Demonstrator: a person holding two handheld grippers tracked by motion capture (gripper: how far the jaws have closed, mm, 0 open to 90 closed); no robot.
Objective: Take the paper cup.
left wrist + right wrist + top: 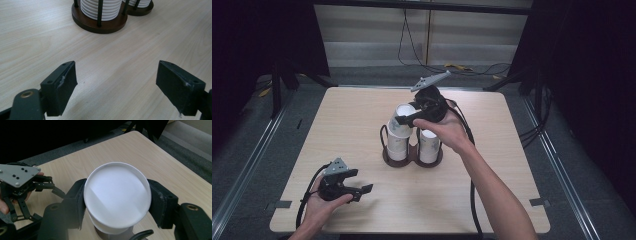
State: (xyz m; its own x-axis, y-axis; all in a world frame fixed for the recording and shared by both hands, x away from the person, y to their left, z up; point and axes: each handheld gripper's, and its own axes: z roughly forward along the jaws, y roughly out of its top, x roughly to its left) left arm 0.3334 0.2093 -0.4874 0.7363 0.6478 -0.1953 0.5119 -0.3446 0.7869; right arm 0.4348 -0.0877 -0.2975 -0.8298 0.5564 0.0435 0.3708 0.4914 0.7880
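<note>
High view: right tongs [403,120] clamp cup [401,124]; left tongs [365,192] agape.

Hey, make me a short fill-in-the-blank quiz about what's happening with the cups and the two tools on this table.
1. The right tool is shut on a white ____.
2. The left tool has its jaws ____ and holds nothing.
3. The cups stand in a dark holder with ____ round bases.
4. The left tool is ____ the person than the holder is.

Missing words: cup; open; two; nearer
</note>
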